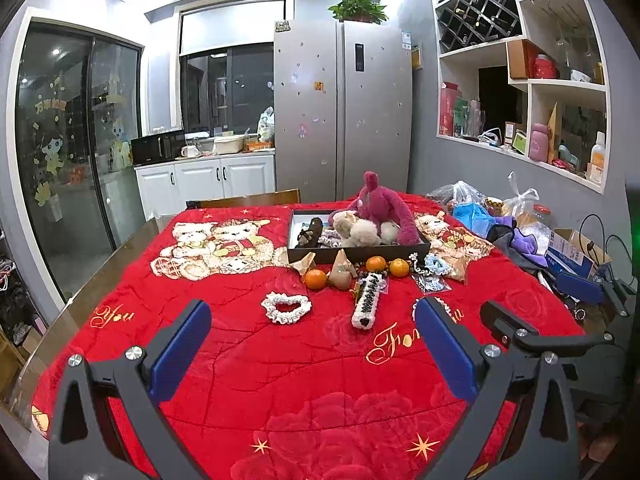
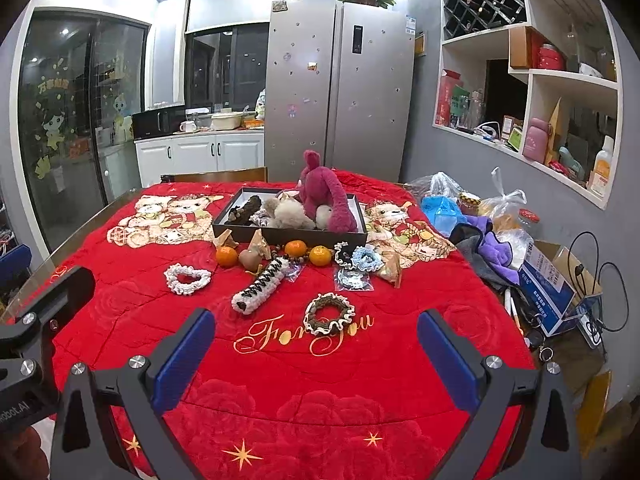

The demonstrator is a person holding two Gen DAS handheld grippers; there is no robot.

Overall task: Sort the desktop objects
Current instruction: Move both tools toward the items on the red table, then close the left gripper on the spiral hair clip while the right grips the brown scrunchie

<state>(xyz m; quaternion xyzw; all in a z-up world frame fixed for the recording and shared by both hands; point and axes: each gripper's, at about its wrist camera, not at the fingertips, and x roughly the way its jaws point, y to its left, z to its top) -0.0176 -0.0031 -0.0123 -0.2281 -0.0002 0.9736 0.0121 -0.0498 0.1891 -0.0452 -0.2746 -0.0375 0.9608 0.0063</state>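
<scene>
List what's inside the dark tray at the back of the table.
The dark tray holds a magenta plush, cream plush toys and a dark brown knitted piece. Whatever lies under the plush pile is covered.

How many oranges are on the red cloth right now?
3, in a row just in front of the dark tray: left orange, middle orange, right orange. Others could be hidden behind the tray's plush toys.

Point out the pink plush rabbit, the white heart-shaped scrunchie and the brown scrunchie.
pink plush rabbit (image 2: 320,188), right wrist view, on its body.
white heart-shaped scrunchie (image 1: 269,305), left wrist view, on its left frill.
brown scrunchie (image 2: 310,312), right wrist view, on its left rim.
</scene>
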